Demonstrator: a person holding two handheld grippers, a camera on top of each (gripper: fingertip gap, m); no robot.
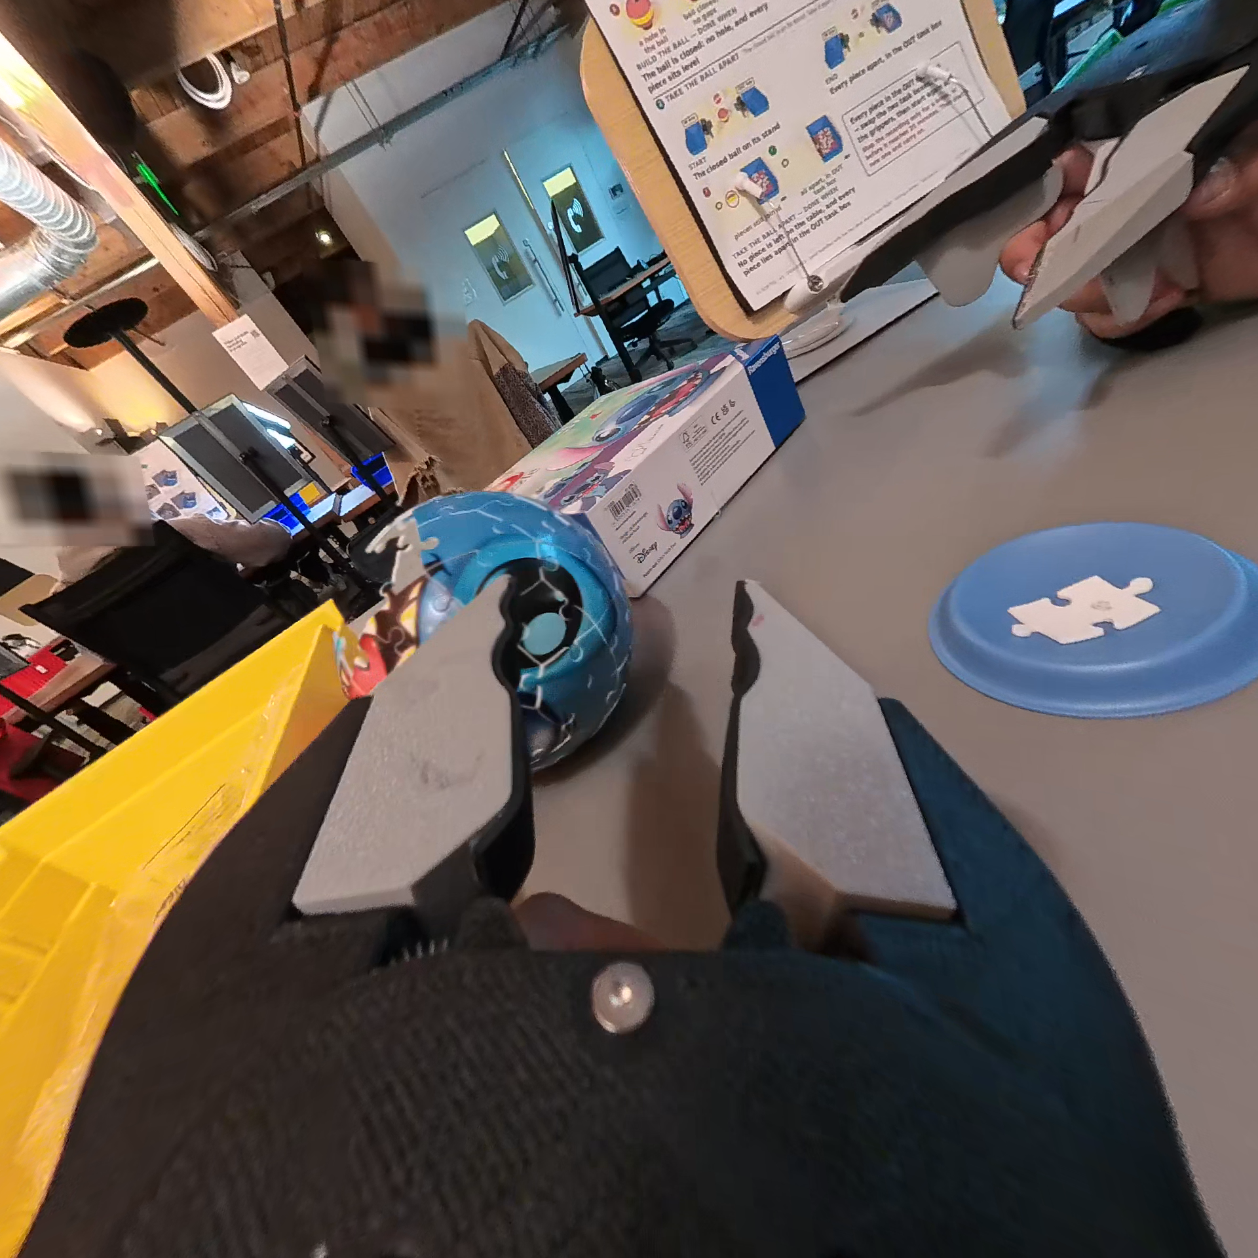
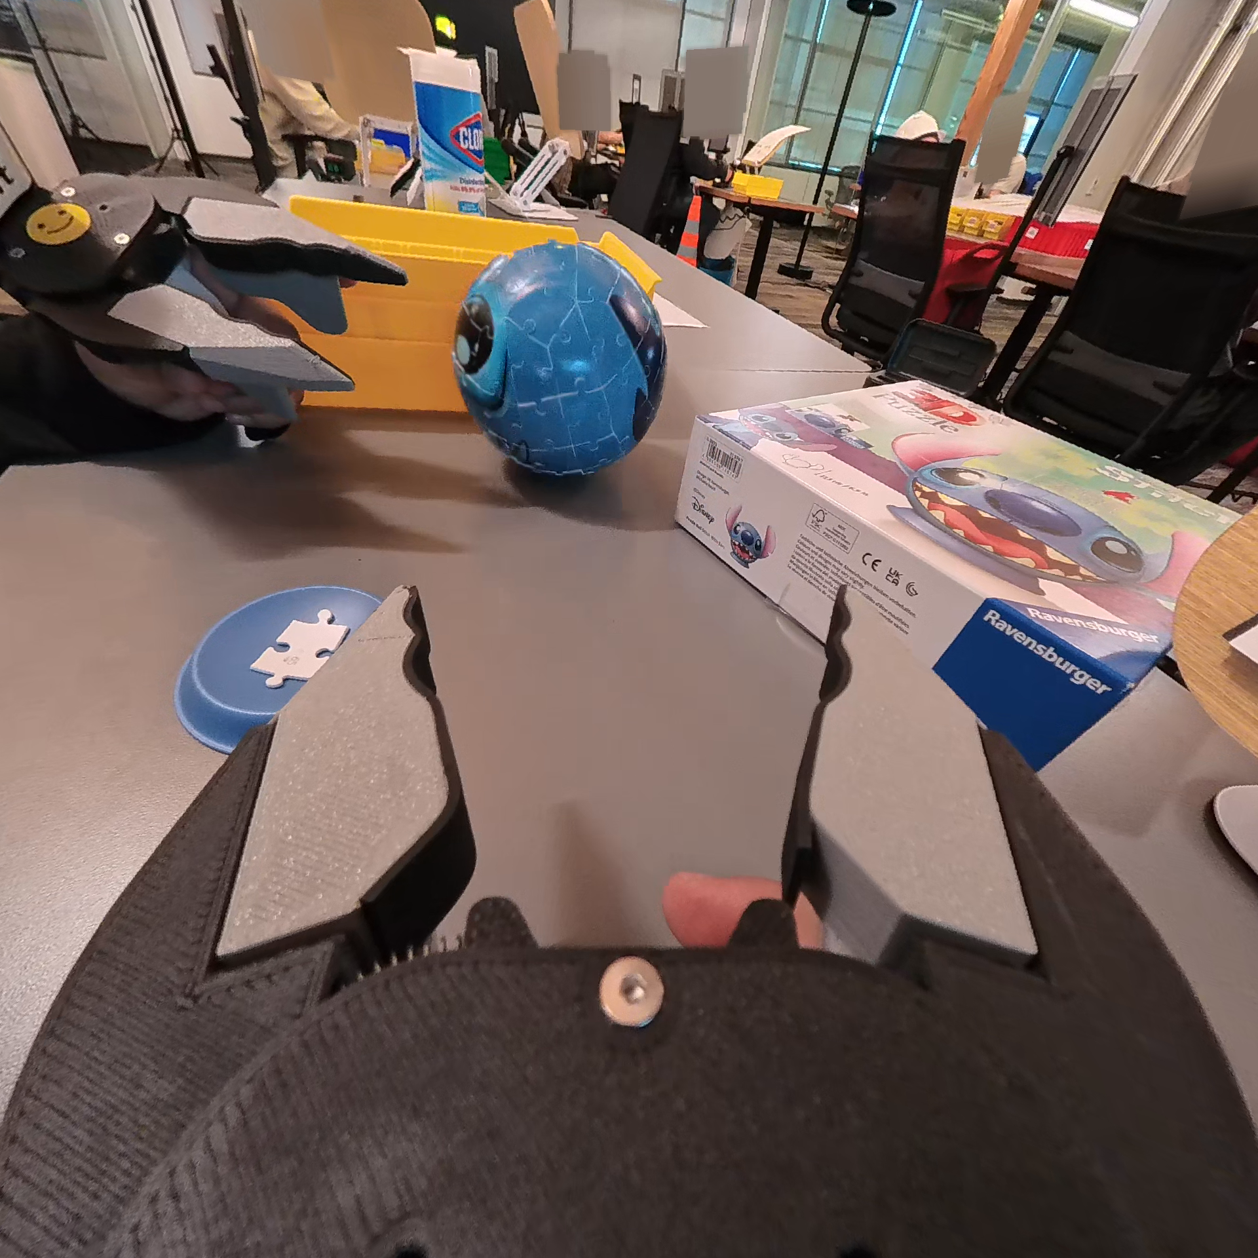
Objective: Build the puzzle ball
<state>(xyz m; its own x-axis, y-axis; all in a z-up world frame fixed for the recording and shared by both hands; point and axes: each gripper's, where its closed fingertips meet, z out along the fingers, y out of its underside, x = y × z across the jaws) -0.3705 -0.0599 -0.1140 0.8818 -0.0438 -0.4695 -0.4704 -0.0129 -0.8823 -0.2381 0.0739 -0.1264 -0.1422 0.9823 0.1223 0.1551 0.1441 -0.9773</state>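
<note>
A blue puzzle ball (image 1: 572,613) (image 2: 565,367) rests on the grey table (image 1: 953,817) (image 2: 578,613), next to a yellow bin. A white puzzle piece (image 1: 1082,606) (image 2: 296,647) lies blank side up on a round blue stand (image 1: 1103,674) (image 2: 218,687). My left gripper (image 1: 623,592) is open and empty, its left finger in front of the ball; it also shows in the right wrist view (image 2: 378,327) at far left. My right gripper (image 2: 626,599) is open and empty above bare table; it shows in the left wrist view (image 1: 932,279) at top right, held by a hand.
A yellow bin (image 1: 136,851) (image 2: 401,327) stands beside the ball. The puzzle's cardboard box (image 1: 681,463) (image 2: 953,531) lies flat on the table. A printed instruction sheet (image 1: 803,122) stands on a wooden-edged board behind. Chairs and other tables are beyond. My right gripper's tips are some 11 centimetres from the white puzzle piece (image 1: 1082,606). Look for it in the right wrist view (image 2: 303,653) too.
</note>
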